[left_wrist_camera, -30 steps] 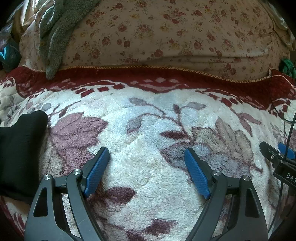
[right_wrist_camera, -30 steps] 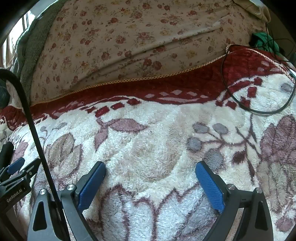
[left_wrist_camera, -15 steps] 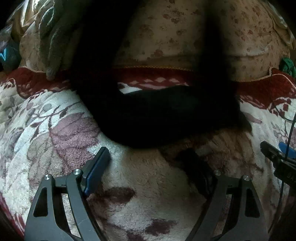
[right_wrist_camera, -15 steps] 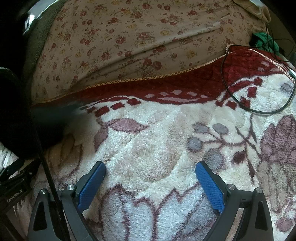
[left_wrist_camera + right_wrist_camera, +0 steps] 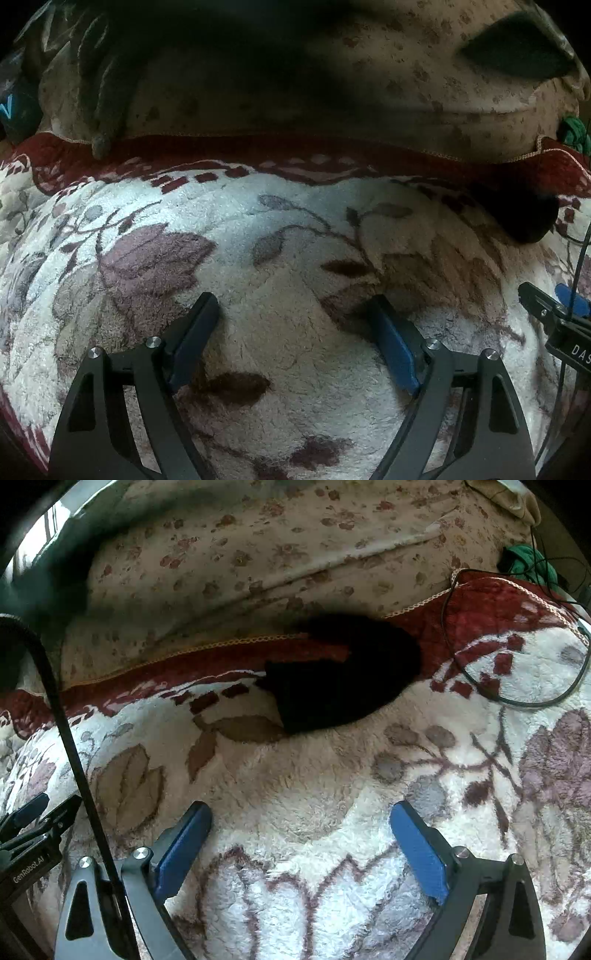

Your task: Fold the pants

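Black pants (image 5: 343, 672) — newly landed in a heap on the fleece blanket (image 5: 332, 775), unfolded. Left gripper (image 5: 295, 332), right gripper (image 5: 301, 834) — jaws spread, empty; folding not begun.

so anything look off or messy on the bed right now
Yes: the black pants lie in a crumpled heap at the blanket's red border, not spread flat for folding. A loose black cable loops on the blanket to their right. Both grippers are open and empty.

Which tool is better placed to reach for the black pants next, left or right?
Probably right. The black pants lie ahead of the open right tool, slightly left of centre. From the open left tool, they sit at the far right edge.
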{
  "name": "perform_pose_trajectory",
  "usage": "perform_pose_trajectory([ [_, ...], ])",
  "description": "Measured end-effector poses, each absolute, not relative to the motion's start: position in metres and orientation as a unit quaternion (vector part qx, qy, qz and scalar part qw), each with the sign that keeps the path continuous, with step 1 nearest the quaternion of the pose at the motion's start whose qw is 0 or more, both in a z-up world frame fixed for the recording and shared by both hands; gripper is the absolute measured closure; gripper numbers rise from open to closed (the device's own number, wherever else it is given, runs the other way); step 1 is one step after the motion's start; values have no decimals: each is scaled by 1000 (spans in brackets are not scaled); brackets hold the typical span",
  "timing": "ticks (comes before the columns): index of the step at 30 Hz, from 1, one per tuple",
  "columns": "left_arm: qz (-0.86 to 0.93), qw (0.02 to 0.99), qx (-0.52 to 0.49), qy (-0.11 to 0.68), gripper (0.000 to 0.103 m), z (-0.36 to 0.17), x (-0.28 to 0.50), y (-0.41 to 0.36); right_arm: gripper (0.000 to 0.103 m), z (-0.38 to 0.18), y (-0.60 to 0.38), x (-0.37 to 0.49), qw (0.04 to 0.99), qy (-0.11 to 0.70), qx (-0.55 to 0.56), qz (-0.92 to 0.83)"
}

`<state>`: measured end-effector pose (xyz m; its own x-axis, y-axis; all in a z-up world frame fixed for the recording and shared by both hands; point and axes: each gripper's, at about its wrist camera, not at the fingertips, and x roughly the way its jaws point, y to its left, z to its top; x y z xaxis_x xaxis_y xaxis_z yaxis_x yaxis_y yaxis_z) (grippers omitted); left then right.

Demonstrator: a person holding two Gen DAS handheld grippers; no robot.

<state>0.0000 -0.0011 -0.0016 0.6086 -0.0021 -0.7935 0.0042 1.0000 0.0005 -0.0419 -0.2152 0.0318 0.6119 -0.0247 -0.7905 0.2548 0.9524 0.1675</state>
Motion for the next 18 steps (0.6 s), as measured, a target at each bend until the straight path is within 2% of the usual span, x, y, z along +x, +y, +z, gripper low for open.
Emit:
perform_pose_trajectory([
  [18, -2, 897, 1, 442, 19, -2, 0, 1, 6, 32, -213, -41, 888, 434, 132, -79],
])
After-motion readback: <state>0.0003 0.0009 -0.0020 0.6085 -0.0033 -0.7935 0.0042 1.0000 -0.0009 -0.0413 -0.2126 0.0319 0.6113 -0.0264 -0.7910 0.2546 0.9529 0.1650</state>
